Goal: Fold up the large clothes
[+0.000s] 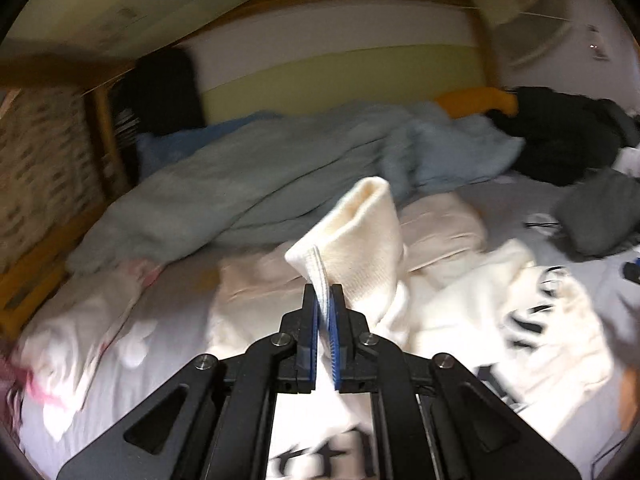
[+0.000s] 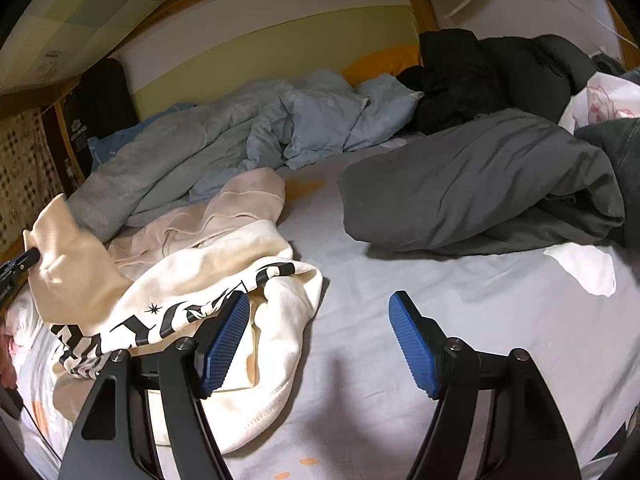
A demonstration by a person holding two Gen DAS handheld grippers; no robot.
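Note:
A cream sweatshirt with black lettering lies crumpled on the pale bed sheet. My left gripper is shut on the sweatshirt's ribbed cuff, and the sleeve stands lifted above the bed. In the right wrist view that sleeve rises at the far left, with the left gripper only partly in view at the picture's edge. My right gripper is open above the sheet, its left blue pad over the sweatshirt's hem and nothing between the pads.
A pale pink garment lies behind the sweatshirt. A blue-grey duvet is heaped at the back, a dark grey garment to the right, black clothes beyond it. A wooden bed frame runs along the left side.

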